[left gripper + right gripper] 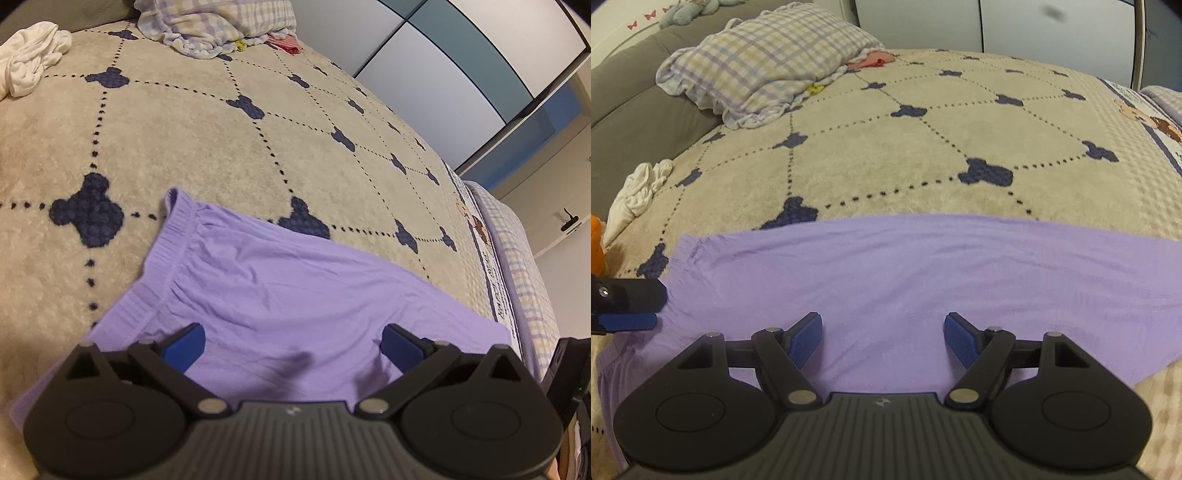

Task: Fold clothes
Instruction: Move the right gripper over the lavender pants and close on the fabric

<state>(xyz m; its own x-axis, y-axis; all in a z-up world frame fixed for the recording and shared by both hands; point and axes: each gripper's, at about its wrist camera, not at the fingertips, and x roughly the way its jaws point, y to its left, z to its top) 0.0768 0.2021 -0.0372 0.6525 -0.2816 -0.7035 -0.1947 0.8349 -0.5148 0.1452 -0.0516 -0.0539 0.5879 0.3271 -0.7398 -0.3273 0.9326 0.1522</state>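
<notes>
Beige bedspread (886, 155) bears thin purple shorts (905, 280), probably light and limp; grip its elastic waistband (173, 236). Left gripper (291, 345) and right gripper (882, 338) both gape, empty.

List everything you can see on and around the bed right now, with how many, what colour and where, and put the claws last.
purple garment: one, lilac, spread flat on the near part of the bed, elastic waistband toward the left.
blanket: one, beige with navy bear-head shapes and dotted lines, covering the bed.
pillow: one, purple and yellow plaid with a frill, at the far end of the bed.
white garment: one, white, crumpled near the blanket's far left edge.
pink item: one, pink and red, partly under the pillow; too small to identify.
headboard: one, grey, padded, behind the pillow.
wardrobe doors: several panels, white and teal, beyond the bed.
left claw: one, black with blue pads, open over the garment.
right claw: one, black with blue pads, open over the garment.
</notes>
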